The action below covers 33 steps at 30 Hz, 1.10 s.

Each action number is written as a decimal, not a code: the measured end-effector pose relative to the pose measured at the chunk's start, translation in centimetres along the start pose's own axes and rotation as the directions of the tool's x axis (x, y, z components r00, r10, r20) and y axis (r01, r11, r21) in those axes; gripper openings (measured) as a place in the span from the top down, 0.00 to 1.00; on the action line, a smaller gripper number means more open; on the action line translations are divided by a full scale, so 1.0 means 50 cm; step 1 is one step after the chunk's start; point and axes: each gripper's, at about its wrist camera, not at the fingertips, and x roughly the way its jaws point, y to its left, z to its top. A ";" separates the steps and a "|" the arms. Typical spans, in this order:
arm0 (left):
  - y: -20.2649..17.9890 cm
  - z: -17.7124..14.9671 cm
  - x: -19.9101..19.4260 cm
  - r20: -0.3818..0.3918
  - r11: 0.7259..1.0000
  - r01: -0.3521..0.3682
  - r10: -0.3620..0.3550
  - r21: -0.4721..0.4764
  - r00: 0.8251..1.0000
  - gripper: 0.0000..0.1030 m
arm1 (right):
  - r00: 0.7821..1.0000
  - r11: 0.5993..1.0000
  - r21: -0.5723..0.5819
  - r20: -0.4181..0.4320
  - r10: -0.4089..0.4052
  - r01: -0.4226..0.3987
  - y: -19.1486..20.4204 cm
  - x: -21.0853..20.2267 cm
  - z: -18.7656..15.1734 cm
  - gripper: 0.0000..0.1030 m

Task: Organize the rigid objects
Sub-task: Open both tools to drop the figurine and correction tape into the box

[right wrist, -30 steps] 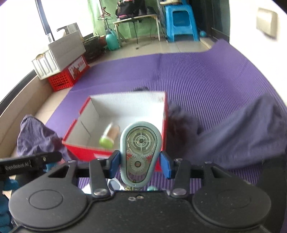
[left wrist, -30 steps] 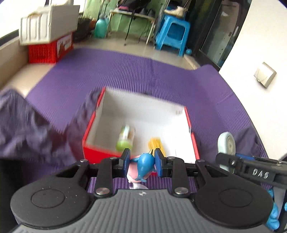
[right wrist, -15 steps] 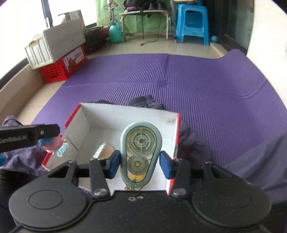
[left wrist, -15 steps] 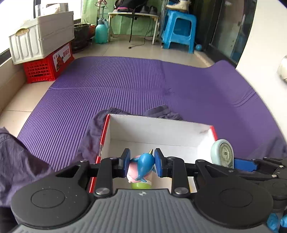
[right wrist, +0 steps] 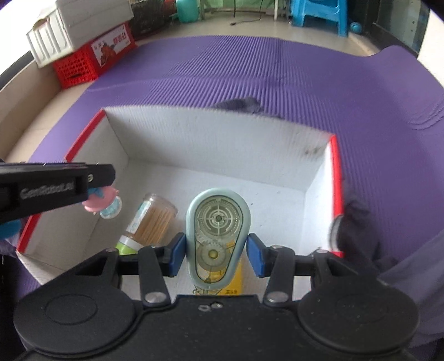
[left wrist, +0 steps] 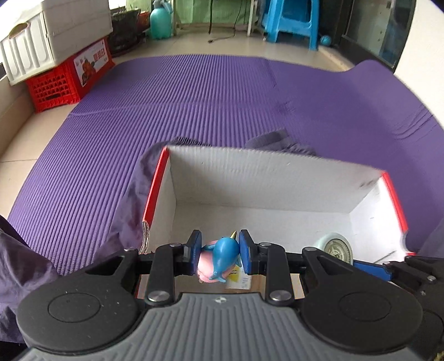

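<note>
A red box with a white inside (left wrist: 249, 172) (right wrist: 211, 138) stands on the purple mat. My left gripper (left wrist: 219, 254) is shut on a blue and pink toy whale (left wrist: 219, 257) and holds it over the box's near left part; the toy also shows in the right wrist view (right wrist: 101, 198). My right gripper (right wrist: 217, 254) is shut on a pale blue correction tape dispenser (right wrist: 217, 230), also seen in the left wrist view (left wrist: 334, 247), inside the box's near right part. A toothpick jar with a green lid (right wrist: 148, 222) and a yellow item (right wrist: 236, 275) lie on the box floor.
Dark purple cloth lies left of the box (left wrist: 25, 266), behind it (left wrist: 277, 141) and to its right (right wrist: 388, 250). A red crate (left wrist: 69, 75) with a white bin (left wrist: 55, 30) on it stands far left. A blue stool (left wrist: 291, 19) stands at the back.
Both grippers have moved forward and down over the box. The box looks much nearer, and the dispenser and the whale now sit within its walls.
</note>
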 end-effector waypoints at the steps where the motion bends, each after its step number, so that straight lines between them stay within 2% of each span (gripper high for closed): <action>1: 0.001 0.000 0.007 -0.003 1.000 -0.005 0.005 0.003 1.000 0.73 | 1.000 1.000 -0.007 -0.007 0.000 0.000 0.003 0.007 -0.002 0.56; 10: -0.001 -0.020 0.048 -0.073 1.000 -0.004 0.004 0.001 0.997 0.72 | 0.999 1.000 -0.021 -0.053 -0.007 0.005 0.012 0.033 -0.021 0.55; 17: -0.005 -0.028 0.044 -0.084 1.000 -0.012 0.012 -0.003 0.996 0.72 | 0.998 1.000 -0.016 -0.057 -0.008 0.007 0.003 0.032 -0.025 0.54; 21: 0.000 -0.033 0.036 -0.102 0.999 0.006 -0.010 -0.040 0.995 0.70 | 0.998 1.000 -0.002 -0.062 -0.001 0.001 -0.001 0.029 -0.026 0.42; 25: 0.004 -0.038 0.019 -0.110 0.997 0.027 -0.034 -0.069 0.993 0.70 | 0.999 1.000 -0.003 -0.040 0.015 -0.015 -0.001 0.004 -0.035 0.41; 33: 0.001 -0.043 -0.050 -0.072 0.998 0.022 -0.027 -0.064 0.997 0.69 | 0.999 0.999 -0.009 0.020 0.037 -0.037 0.005 -0.063 -0.041 0.34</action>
